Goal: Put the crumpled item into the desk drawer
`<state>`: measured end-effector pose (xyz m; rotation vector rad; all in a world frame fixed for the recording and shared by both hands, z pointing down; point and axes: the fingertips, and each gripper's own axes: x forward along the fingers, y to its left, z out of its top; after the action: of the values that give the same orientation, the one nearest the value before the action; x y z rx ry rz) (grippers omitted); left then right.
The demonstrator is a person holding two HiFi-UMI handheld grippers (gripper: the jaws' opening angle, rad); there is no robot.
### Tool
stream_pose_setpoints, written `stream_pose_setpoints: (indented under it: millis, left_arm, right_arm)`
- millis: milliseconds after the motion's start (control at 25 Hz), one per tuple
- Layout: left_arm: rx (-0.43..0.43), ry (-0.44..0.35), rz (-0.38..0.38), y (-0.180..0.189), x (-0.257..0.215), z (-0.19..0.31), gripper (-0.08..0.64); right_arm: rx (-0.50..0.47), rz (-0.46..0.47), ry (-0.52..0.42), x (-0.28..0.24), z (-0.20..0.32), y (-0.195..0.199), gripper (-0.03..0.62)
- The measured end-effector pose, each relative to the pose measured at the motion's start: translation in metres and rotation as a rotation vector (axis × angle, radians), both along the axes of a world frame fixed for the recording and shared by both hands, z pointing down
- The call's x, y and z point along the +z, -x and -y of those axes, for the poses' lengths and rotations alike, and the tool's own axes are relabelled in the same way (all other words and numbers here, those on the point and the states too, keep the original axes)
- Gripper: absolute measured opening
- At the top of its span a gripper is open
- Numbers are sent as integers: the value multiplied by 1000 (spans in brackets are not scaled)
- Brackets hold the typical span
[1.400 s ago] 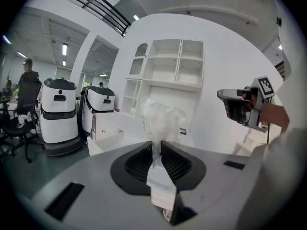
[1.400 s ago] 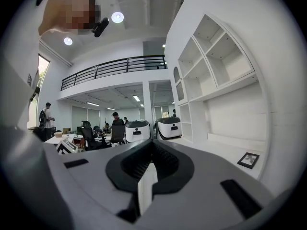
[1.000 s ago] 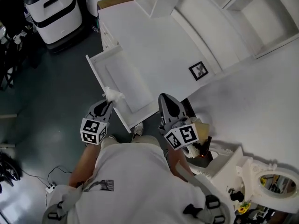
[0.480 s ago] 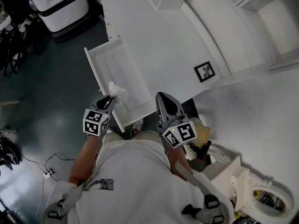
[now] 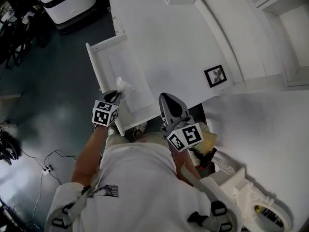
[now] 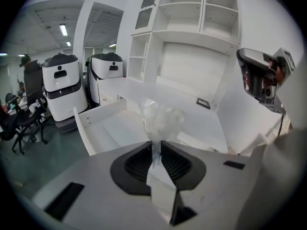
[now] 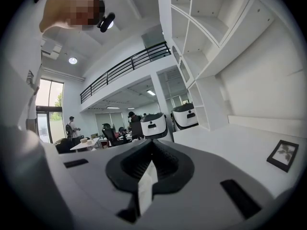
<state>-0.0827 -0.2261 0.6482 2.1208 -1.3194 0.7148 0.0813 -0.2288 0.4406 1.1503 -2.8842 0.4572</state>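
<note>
Now the left gripper (image 5: 116,96) pinches the crumpled item (image 5: 124,86) above the open drawer (image 5: 96,66), centre-left — the right gripper (image 5: 167,102) is clenched, empty.

no legible text, labels, brands or numbers in any view

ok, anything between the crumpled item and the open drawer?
Nothing visible. The left gripper holds the crumpled item over the near end of the drawer, which is pulled open and looks bare inside.
</note>
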Motion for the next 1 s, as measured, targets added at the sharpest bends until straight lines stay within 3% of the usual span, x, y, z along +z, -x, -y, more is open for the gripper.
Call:
stream_pose_setpoints:
  millis: [1000]
  left_arm:
    - [-116, 190, 82, -9, 85, 82, 64]
  right_arm:
    - [-14, -6, 85, 48, 14, -39, 11]
